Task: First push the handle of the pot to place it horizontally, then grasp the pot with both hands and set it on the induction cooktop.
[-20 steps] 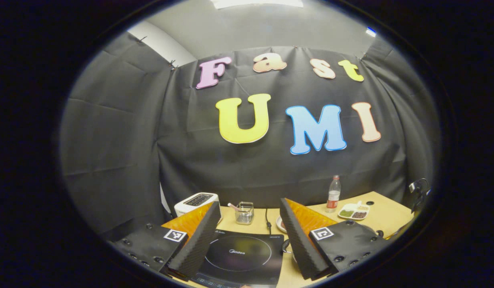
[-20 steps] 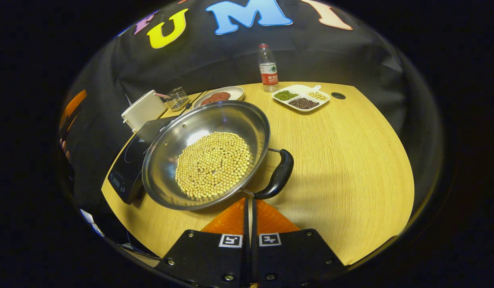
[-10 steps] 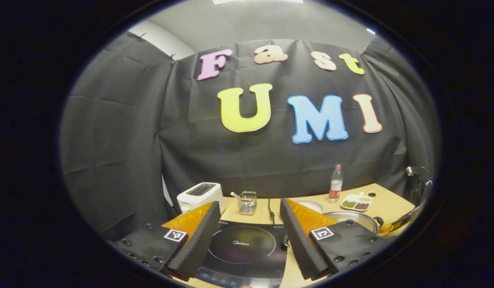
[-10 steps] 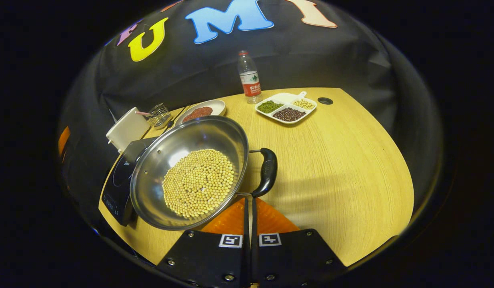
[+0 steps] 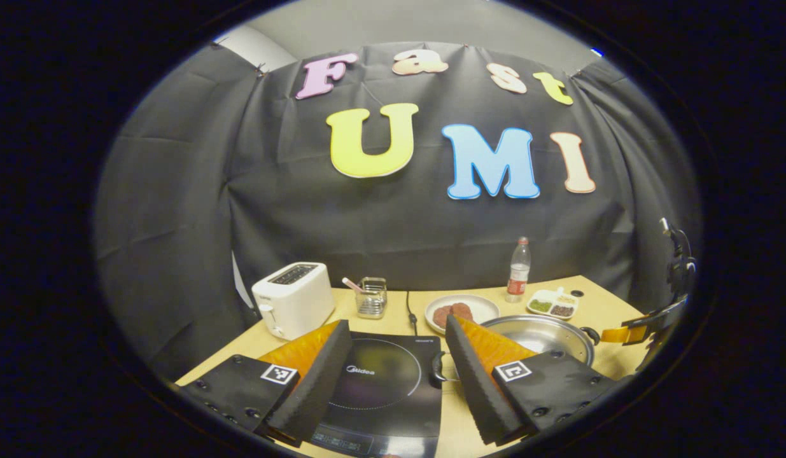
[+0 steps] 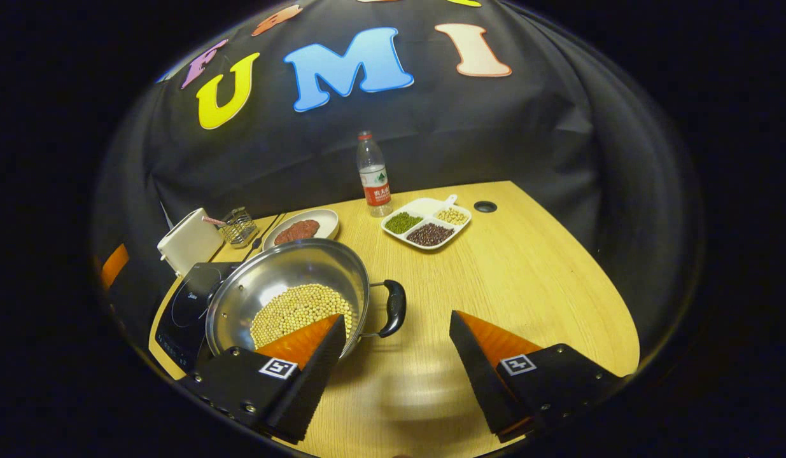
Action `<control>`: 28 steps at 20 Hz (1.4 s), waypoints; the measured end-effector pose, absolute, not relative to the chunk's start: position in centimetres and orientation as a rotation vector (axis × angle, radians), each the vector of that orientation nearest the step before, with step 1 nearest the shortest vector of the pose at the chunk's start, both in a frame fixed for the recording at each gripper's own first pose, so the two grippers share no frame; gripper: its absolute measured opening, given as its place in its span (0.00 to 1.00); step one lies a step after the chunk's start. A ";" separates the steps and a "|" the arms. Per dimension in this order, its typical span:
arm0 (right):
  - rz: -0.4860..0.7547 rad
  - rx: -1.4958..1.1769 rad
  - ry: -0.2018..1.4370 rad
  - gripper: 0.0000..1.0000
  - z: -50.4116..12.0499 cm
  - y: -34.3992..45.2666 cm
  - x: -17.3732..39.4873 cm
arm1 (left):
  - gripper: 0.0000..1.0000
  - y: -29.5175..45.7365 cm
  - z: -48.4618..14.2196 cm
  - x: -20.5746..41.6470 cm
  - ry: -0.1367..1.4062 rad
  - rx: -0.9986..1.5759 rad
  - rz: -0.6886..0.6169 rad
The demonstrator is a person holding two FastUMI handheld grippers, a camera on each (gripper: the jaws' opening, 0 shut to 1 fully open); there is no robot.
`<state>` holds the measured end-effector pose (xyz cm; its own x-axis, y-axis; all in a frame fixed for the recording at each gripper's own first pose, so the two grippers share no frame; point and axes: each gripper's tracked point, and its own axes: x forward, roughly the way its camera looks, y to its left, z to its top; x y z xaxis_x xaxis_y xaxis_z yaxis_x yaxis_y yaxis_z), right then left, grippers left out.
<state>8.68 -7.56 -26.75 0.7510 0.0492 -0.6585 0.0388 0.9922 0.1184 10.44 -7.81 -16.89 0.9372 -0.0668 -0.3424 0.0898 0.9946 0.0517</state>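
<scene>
The induction cooktop [image 5: 383, 388] reads "Midea" and lies between the spread fingers of the left gripper [image 5: 396, 381]. The right gripper [image 6: 393, 369] is spread too; the pot [image 6: 291, 299], holding yellow beans [image 6: 291, 312], rests behind its left finger, handle [image 6: 394, 308] just ahead between the fingers. Farther ahead, a divided dish [image 6: 426, 222] holds green, dark and pale beans

The cooktop [image 5: 383, 388] carried the brand word "Midea" on its glass; the square markers held no letters.
</scene>
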 end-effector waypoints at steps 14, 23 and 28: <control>0.015 0.088 0.684 1.00 -25.9 -5.5 9.8 | 0.98 -13.6 -30.3 16.1 0.673 -0.011 -0.241; -0.007 0.078 0.752 1.00 -29.7 -5.3 11.8 | 0.98 -14.4 -36.4 17.0 0.833 0.004 -0.228; -0.021 0.083 0.777 0.99 -31.2 -5.4 12.6 | 0.96 -14.9 -36.5 17.6 0.824 0.041 -0.218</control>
<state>12.58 -5.43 -31.17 0.7130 0.0119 -0.7011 0.0497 0.9965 0.0674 17.62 -14.89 -36.52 0.6581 -0.1768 -0.7319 0.2089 0.9767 -0.0482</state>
